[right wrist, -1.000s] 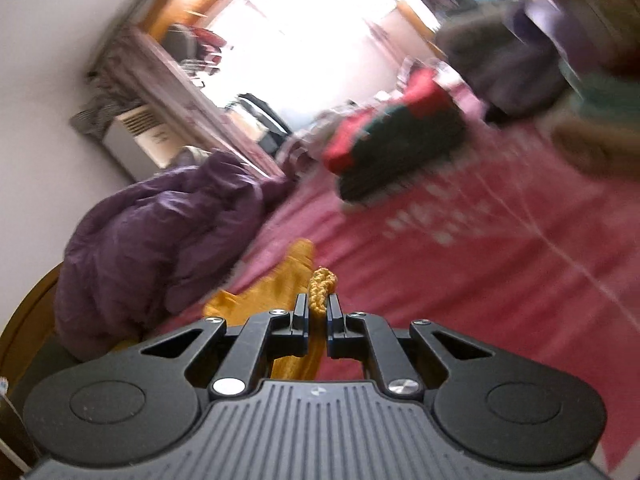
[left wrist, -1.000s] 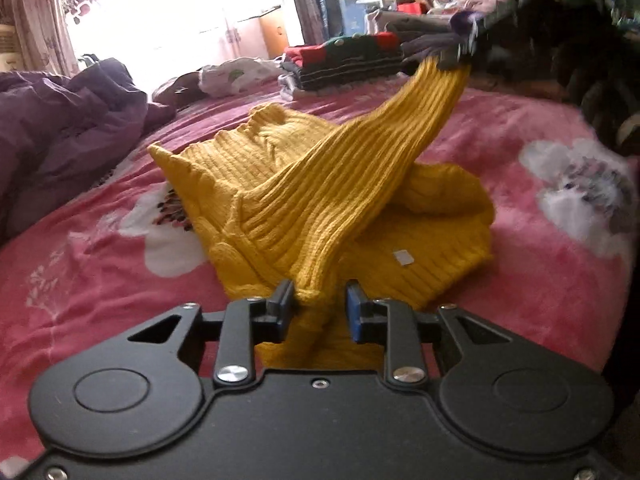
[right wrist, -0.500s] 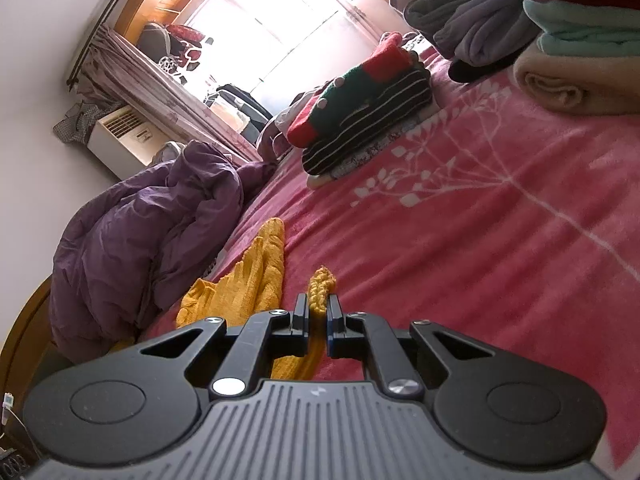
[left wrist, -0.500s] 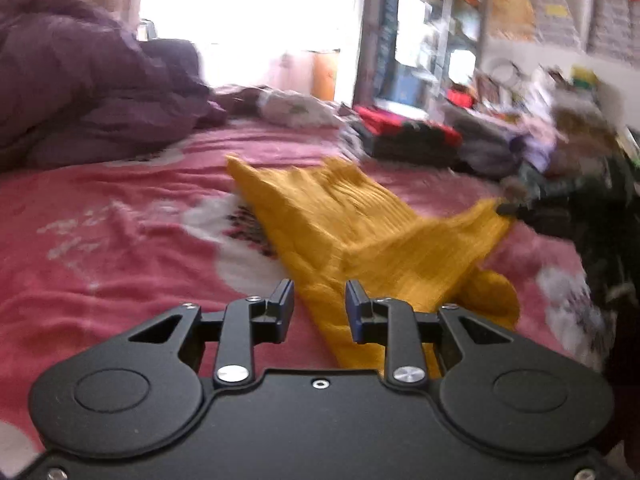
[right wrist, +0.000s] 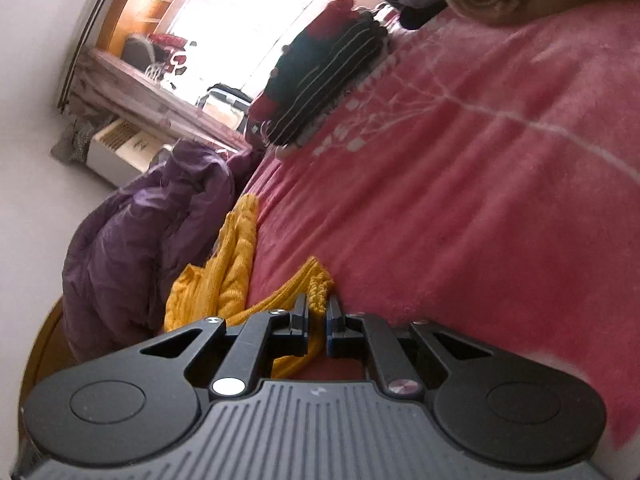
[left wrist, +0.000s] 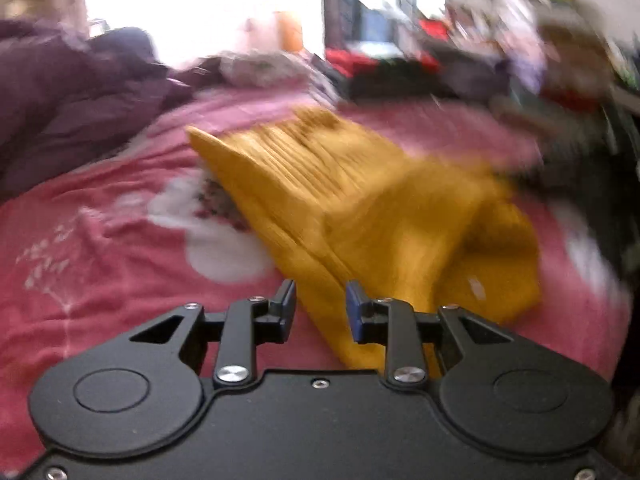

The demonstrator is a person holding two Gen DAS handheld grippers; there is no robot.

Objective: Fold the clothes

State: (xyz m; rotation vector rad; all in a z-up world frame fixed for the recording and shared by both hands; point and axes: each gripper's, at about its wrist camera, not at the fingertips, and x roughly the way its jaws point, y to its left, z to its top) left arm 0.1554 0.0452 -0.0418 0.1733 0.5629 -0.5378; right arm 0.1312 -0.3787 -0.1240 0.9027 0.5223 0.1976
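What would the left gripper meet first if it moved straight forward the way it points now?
Probably the yellow sweater: its folded edge lies directly ahead of the open left gripper, on the pink blanket. The picture is blurred, so depth is uncertain.

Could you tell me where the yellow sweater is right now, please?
The yellow sweater lies on the pink blanket just ahead of the open left gripper, while the right gripper pinches one edge.
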